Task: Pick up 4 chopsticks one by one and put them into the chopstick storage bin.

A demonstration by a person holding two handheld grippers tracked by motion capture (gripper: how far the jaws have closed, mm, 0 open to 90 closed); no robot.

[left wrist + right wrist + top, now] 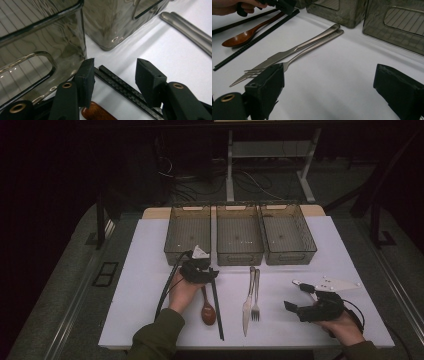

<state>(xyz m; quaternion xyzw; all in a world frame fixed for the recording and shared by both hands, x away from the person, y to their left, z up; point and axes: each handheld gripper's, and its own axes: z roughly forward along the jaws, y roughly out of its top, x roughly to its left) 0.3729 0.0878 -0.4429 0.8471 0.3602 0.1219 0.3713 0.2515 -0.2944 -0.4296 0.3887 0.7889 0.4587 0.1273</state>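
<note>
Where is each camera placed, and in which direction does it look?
High view: above the near side, facing forward and down on the table; both forearms and hands enter from below.
Left gripper view: on the left gripper, looking past its jaws at the chopsticks and bins.
Right gripper view: on the right gripper, facing knife, fork.
Shared: chopsticks, wooden spoon.
</note>
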